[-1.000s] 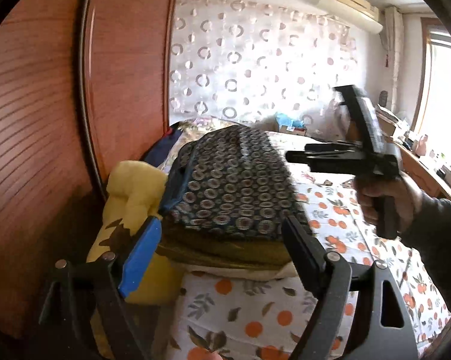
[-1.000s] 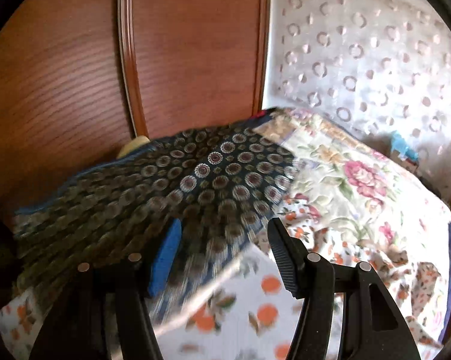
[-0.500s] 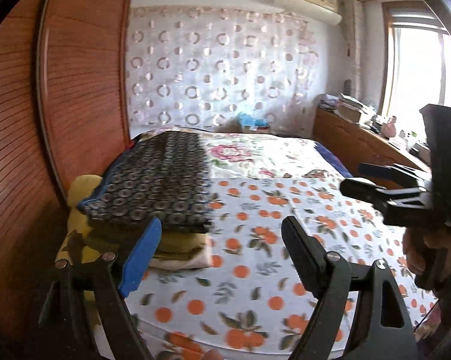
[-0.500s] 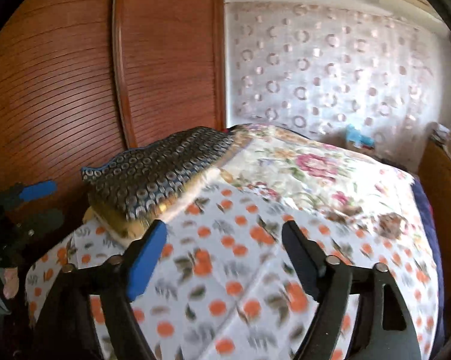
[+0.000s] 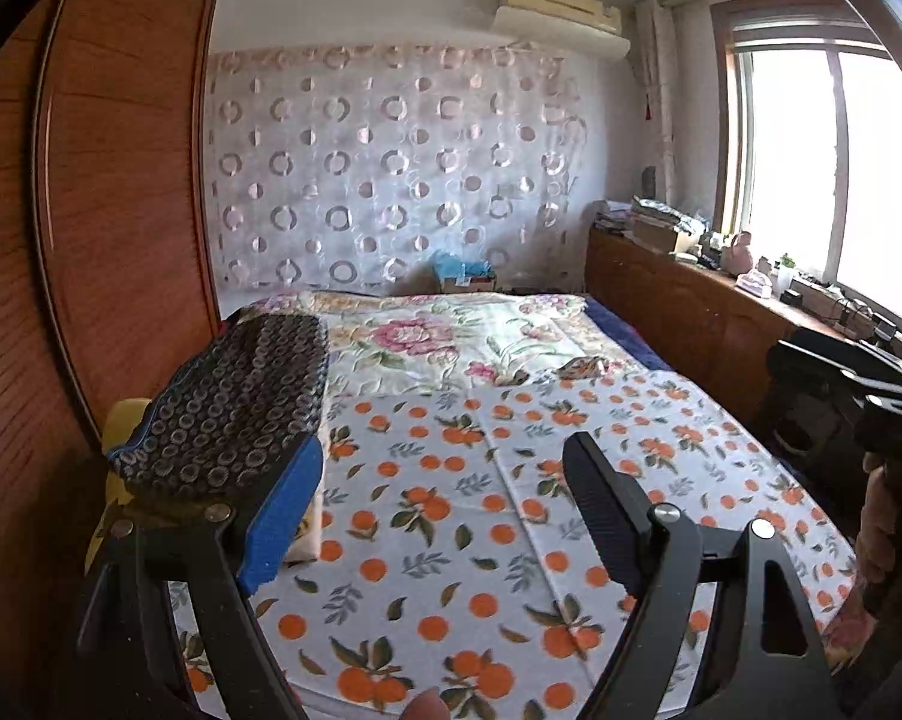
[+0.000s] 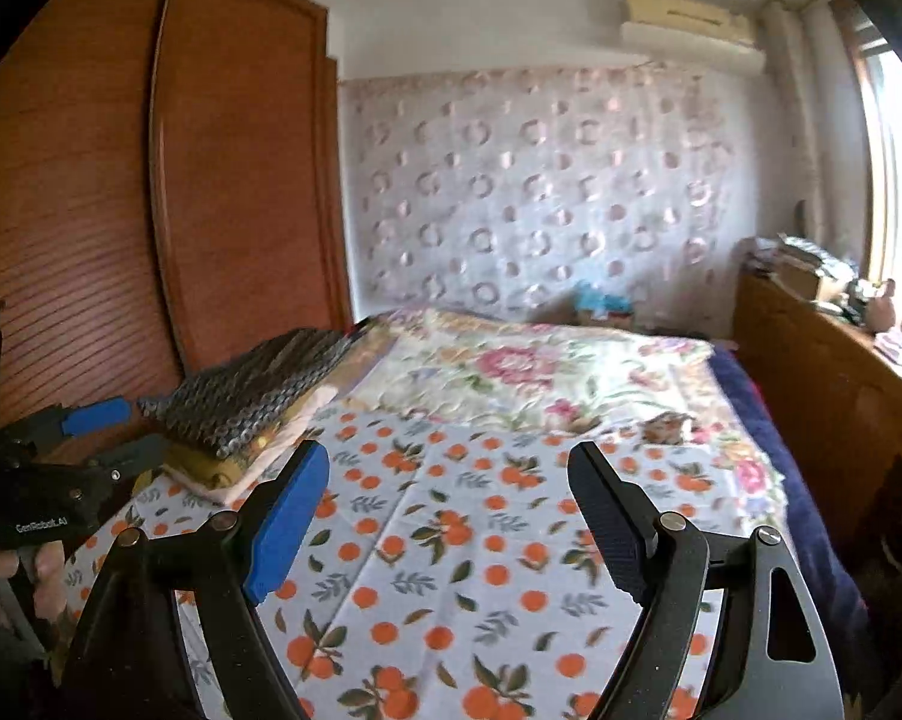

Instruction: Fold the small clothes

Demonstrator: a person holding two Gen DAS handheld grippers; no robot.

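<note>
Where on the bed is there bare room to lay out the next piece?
The orange-print sheet lies bare between the folded stack on the wardrobe side and the floral quilt beyond. The stack's corner is crowded.

The folded garment (image 5: 241, 408) tops a stack at the bed's (image 5: 511, 510) left edge, beside the wardrobe (image 5: 121, 210).

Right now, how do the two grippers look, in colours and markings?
Both are black frames with silver pivot screws. The left gripper and the right gripper each carry one blue finger pad and one black ribbed pad. The left gripper's body shows white "GenRobot.AI" lettering in the right wrist view.
</note>
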